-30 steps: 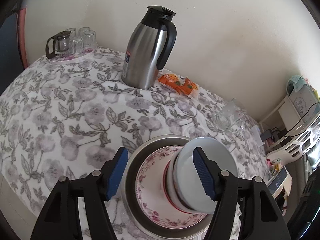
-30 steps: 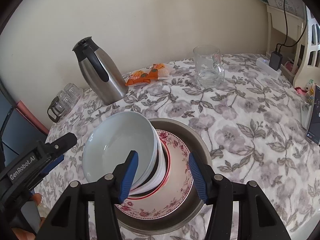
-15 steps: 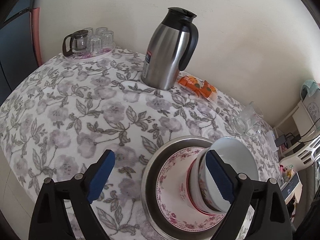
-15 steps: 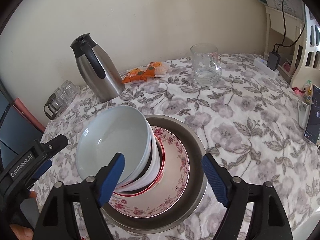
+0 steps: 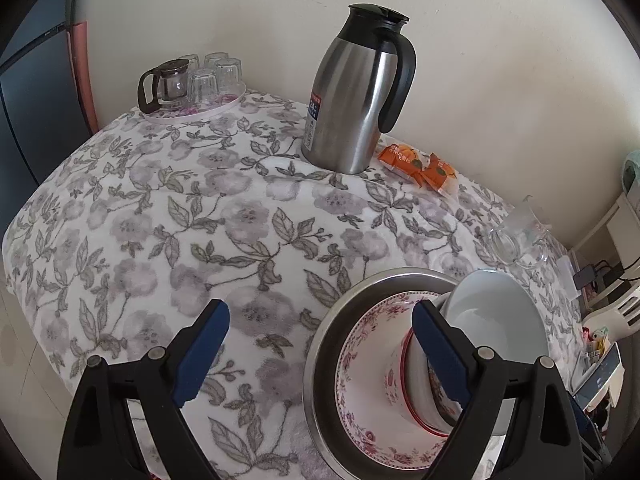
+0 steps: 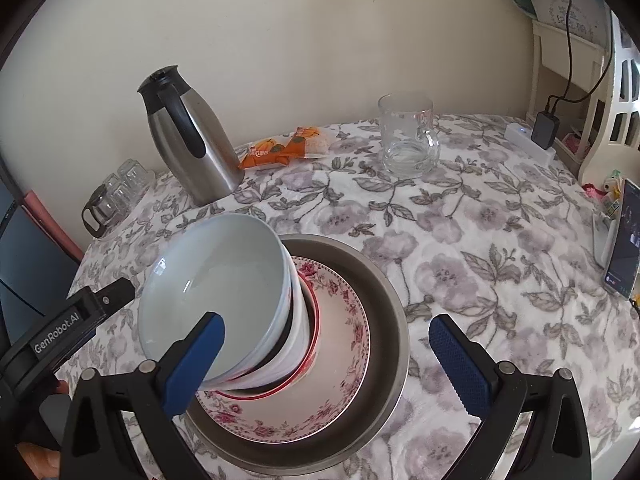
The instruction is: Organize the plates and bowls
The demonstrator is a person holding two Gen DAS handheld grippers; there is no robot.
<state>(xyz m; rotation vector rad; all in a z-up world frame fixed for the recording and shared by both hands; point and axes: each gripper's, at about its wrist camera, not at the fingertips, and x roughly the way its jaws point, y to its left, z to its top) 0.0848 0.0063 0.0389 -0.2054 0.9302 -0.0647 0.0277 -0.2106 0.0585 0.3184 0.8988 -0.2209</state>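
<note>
The right gripper [image 6: 326,364] has its blue-padded jaws opening wide; the stack of bowls [image 6: 240,300] stands between them but neither pad presses on it. The left gripper [image 5: 320,354] also stands wide apart, its pads gripping nothing: one pad hangs over bare cloth, the other in front of the stack, and whether that pad brushes the bowls is hard to say from this angle.

The stack leans over, with a pale white bowl [image 5: 496,320] on top and red-rimmed bowls nested beneath it. It sits on a floral plate [image 6: 336,364], and the plate lies inside a shallow metal pan [image 6: 394,320]. The pan rests on the flower-print tablecloth [image 5: 192,216].

Farther back, a steel thermos jug [image 6: 188,136] stands near the wall, with orange snack packets [image 6: 284,148] just beside it. A glass mug [image 6: 408,136] stands apart to the right in the right wrist view. A tray of small glasses [image 5: 196,80] with a little glass teapot sits at the far corner. A phone [image 6: 622,240] stands propped at the right edge.
</note>
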